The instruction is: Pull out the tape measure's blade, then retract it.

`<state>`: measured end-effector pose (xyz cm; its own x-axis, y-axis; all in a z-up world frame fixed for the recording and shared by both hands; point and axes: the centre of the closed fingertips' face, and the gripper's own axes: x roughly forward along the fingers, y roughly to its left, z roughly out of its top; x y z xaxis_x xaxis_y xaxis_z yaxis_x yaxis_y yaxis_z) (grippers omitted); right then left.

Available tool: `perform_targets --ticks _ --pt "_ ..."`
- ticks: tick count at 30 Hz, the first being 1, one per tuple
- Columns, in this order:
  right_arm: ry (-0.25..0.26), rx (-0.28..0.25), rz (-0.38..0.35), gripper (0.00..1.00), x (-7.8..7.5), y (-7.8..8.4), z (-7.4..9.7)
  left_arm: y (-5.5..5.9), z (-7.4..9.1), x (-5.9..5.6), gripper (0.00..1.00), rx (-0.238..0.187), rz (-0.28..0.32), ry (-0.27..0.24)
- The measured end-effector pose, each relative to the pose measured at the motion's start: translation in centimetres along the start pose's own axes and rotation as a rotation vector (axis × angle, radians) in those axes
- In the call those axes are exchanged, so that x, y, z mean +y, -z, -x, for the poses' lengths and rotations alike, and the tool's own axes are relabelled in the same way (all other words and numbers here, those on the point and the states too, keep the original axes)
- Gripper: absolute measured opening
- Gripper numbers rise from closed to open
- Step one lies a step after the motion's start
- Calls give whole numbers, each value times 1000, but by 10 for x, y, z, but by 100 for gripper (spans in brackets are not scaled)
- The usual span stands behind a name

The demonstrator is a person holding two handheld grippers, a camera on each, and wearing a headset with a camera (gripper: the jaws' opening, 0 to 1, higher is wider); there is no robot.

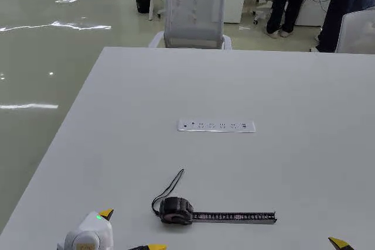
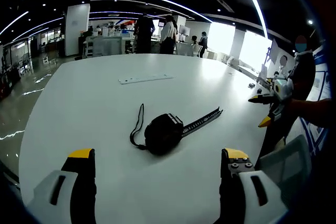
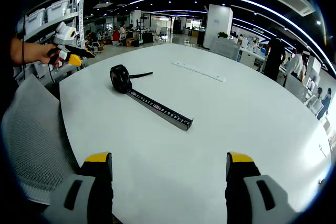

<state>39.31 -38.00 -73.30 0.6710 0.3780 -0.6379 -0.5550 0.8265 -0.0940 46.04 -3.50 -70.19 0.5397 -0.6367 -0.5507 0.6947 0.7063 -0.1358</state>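
Plainly, both grippers are spread wide and hold nothing. In the left gripper view the left gripper (image 2: 157,155) has its yellow-tipped fingers (image 2: 81,153) far apart above the white table (image 2: 79,93), touching neither the top nor anything on it. The tape measure (image 2: 164,133) lies on the table just beyond and between those tips, apart from them. Its dark case rests on the top and its blade (image 2: 202,120) is pulled part of the way out, lying flat and running away to the right. A thin black strap (image 2: 137,125) loops off the other side of the case.

The right gripper (image 3: 169,158) is equally wide open in its own view, jaws parallel and free of contact. From there the tape measure sits well ahead and to the left, with the free end of the blade nearer to this gripper than the case.

In the head view the case sits close to the table's near edge, nearer the left gripper than the right, and the blade points towards the right one. The table's left edge runs off diagonally, well apart from the case. A broad stretch of white top lies between the tape measure and a flat power strip (image 1: 217,126) further back. Beyond the far edge stands a white mesh chair (image 1: 194,16)
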Motion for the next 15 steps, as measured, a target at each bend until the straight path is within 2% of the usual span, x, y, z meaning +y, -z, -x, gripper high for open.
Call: perform_targets --ticks 6,15 --pt "-43 5 43 90 -2 -10 -12 -4 -14 -8 99 15 8 -20" --pt "-53 8 93 90 -11 -25 -23 -16 -27 -7 99 12 -1 -41"
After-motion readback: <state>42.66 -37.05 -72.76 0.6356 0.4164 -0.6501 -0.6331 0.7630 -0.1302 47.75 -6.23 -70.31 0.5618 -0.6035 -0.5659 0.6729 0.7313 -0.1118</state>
